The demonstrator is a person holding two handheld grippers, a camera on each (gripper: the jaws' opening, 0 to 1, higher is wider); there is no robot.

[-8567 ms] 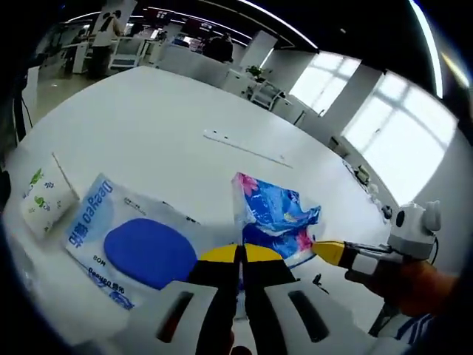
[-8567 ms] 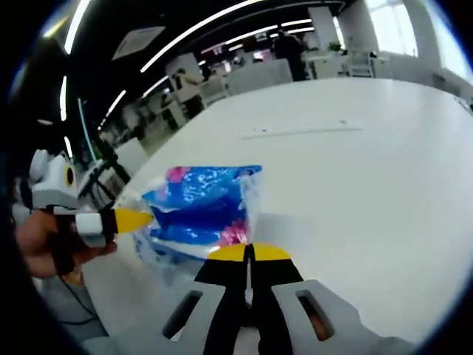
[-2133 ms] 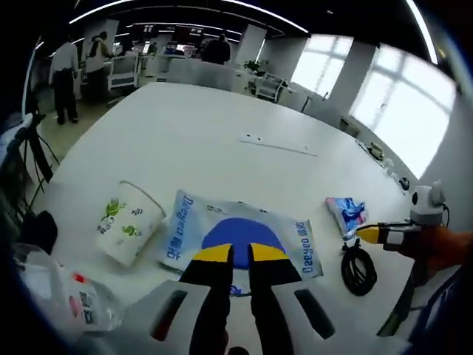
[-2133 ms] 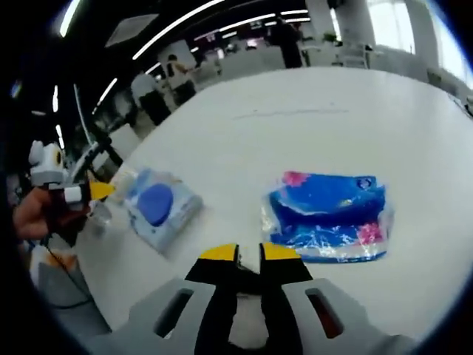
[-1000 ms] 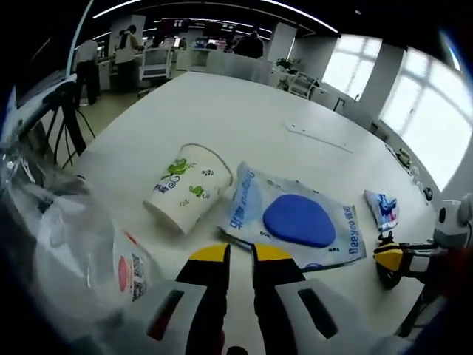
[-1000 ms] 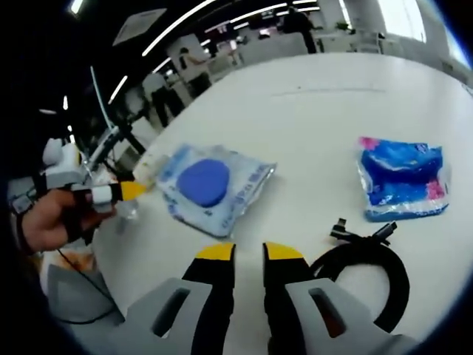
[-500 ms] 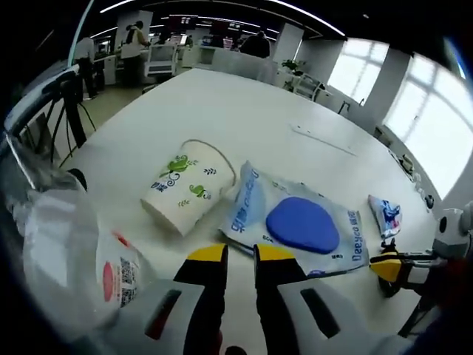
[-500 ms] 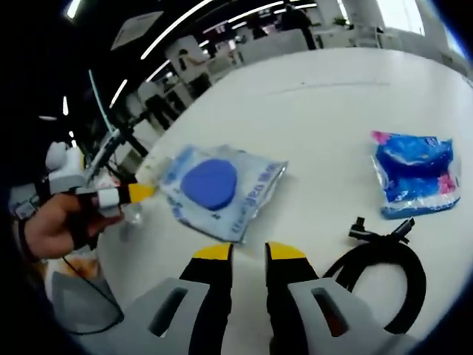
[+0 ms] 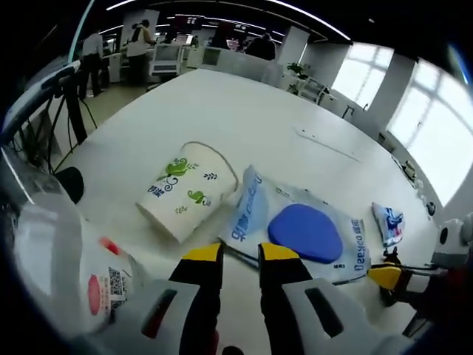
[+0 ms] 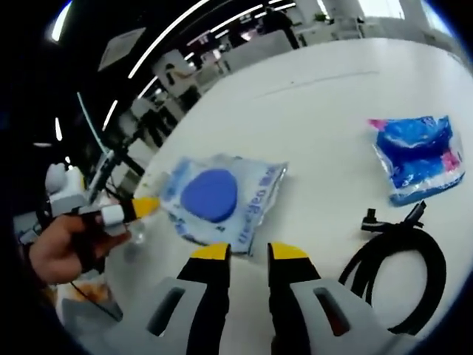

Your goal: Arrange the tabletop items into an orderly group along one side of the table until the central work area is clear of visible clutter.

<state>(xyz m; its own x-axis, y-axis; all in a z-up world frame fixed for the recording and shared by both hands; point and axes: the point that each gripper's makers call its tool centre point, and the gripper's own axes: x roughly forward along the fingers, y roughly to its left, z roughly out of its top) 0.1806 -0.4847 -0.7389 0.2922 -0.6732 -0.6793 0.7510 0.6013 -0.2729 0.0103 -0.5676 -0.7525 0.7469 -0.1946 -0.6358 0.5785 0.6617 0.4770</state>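
My left gripper (image 9: 240, 252) hangs slightly parted, empty, the wet-wipes pack (image 9: 299, 231) just ahead, paper cup (image 9: 187, 191) ahead-left. Right gripper (image 10: 249, 252), narrowly parted, has the black cable (image 10: 403, 266) rightward, partly cut off.

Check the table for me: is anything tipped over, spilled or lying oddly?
The paper cup lies on its side beside the wet-wipe pack, its rim against the pack's edge. No spill shows. The black cable sits loosely coiled near the blue tissue pack.
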